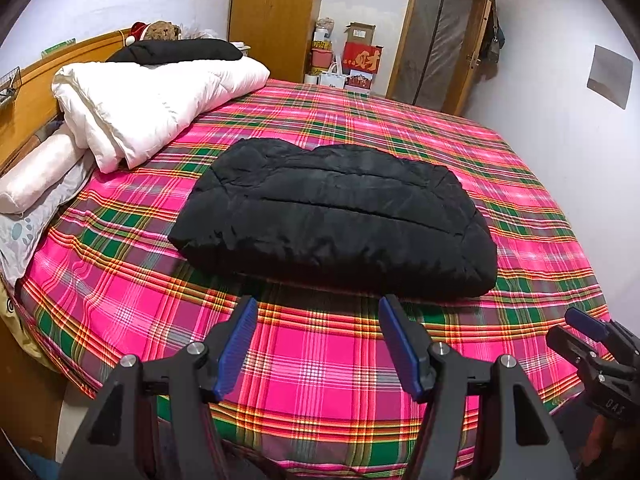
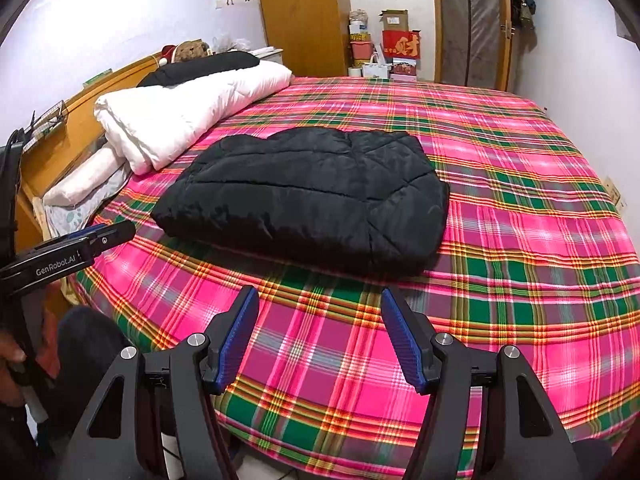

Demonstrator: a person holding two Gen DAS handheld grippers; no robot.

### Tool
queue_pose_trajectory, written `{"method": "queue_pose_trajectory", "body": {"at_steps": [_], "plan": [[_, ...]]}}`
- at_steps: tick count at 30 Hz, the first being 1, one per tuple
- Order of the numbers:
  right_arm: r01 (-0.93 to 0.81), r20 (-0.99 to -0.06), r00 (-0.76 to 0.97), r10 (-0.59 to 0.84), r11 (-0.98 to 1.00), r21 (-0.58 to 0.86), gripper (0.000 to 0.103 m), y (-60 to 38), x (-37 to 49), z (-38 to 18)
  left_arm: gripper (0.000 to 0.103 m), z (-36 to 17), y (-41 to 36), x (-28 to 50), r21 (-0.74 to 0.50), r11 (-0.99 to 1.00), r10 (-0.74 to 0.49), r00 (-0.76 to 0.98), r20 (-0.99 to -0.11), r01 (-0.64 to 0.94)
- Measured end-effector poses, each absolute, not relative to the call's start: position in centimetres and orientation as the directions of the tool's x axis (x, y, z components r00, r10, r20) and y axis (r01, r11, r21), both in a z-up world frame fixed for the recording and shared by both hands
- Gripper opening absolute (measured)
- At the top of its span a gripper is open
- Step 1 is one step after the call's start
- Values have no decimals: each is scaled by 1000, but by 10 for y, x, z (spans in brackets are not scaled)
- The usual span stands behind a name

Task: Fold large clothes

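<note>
1. The black quilted puffer jacket [image 1: 336, 216] lies folded into a thick rectangular bundle in the middle of the bed, on the pink, green and yellow plaid bedsheet [image 1: 320, 360]; its near edge faces both grippers.
2. The left gripper [image 1: 318, 344] hangs over bare sheet just short of that edge, blue-padded fingers wide apart and holding nothing.
3. The right gripper [image 2: 320, 340] sits likewise, fingers spread and empty, clear of the jacket.
4. Judging by the bundle's tidy shape, the fold looks nearly or fully done. Any further fold would go best with each gripper taking a near corner, pinching all the layers together, since the slick padded fabric may spring open.
5. The folded white duvet [image 1: 152, 104] lies near the jacket's far-left corner, with a black pillow [image 1: 180, 50] on top; only this crowds a fold toward that side.
6. Nothing lies between the grippers and the jacket.
</note>
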State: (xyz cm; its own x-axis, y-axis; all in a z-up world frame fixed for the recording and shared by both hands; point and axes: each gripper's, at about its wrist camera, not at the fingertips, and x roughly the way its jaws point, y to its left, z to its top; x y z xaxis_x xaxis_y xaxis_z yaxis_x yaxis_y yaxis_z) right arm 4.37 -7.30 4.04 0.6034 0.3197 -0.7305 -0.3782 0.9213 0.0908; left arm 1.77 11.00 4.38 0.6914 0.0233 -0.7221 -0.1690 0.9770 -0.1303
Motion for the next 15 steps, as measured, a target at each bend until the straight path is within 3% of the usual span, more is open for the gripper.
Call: {"method": "queue_pose_trajectory", "body": {"at_steps": [15], "plan": [[-382, -737, 593, 325, 919, 97, 64, -69, 42, 40, 65, 45, 108, 15, -129, 976, 29, 691, -722, -176]]}}
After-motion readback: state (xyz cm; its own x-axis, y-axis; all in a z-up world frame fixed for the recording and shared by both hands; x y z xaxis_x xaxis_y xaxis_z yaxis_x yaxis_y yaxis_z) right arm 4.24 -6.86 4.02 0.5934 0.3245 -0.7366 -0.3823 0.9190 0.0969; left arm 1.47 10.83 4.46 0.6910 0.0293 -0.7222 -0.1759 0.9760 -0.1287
